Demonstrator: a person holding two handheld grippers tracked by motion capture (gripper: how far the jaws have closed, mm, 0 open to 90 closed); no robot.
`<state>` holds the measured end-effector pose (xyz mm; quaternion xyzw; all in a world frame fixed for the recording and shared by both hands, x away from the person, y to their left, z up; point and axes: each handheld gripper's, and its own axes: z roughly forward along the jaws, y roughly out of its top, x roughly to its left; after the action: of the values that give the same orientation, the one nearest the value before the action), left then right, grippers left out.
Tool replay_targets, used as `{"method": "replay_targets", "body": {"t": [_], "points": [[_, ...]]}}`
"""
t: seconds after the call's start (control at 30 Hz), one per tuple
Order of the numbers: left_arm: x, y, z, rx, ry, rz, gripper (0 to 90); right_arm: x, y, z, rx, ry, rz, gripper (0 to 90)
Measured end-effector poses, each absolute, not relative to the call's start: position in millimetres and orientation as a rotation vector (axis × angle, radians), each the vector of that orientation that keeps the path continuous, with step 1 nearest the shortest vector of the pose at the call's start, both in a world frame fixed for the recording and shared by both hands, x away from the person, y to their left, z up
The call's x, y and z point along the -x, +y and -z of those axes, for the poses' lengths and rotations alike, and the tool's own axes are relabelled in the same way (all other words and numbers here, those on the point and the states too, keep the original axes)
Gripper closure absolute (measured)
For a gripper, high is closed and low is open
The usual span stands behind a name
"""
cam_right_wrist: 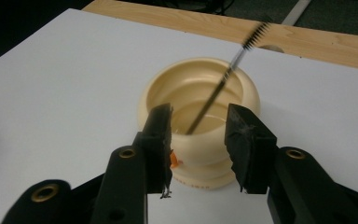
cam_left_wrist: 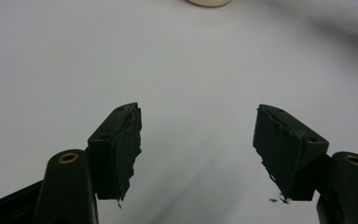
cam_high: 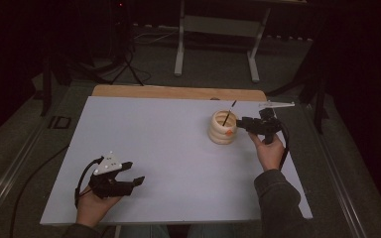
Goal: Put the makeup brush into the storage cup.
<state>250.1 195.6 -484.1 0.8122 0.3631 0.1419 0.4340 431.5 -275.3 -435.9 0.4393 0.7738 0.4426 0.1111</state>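
A cream ribbed cup stands on the white table, right of centre. A thin black brush leans inside it, bristles up and to the right. My right gripper is just right of the cup, pointing at it. In the right gripper view the cup and brush lie just beyond my right gripper, whose jaws stand apart and grip nothing. A small orange mark is on the cup's side. My left gripper rests open near the front left; between its jaws is bare table.
A wooden strip runs along the table's far edge. Beyond it on the dark floor stand a white metal frame and a tripod with cables. A broad stretch of white table separates the two grippers.
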Motion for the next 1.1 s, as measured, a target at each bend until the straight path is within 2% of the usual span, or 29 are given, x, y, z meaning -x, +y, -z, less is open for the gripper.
{"method": "replay_targets", "body": {"t": [0.5,1.1], "points": [[-251,198,484,-2.017,0.921,-0.355,29.9,-419,-283,443,-1.282,2.285,-1.307,46.9],[-251,198,484,-2.014,0.923,-0.360,28.5,-401,-279,447,-1.236,2.309,-1.331,38.9]]}}
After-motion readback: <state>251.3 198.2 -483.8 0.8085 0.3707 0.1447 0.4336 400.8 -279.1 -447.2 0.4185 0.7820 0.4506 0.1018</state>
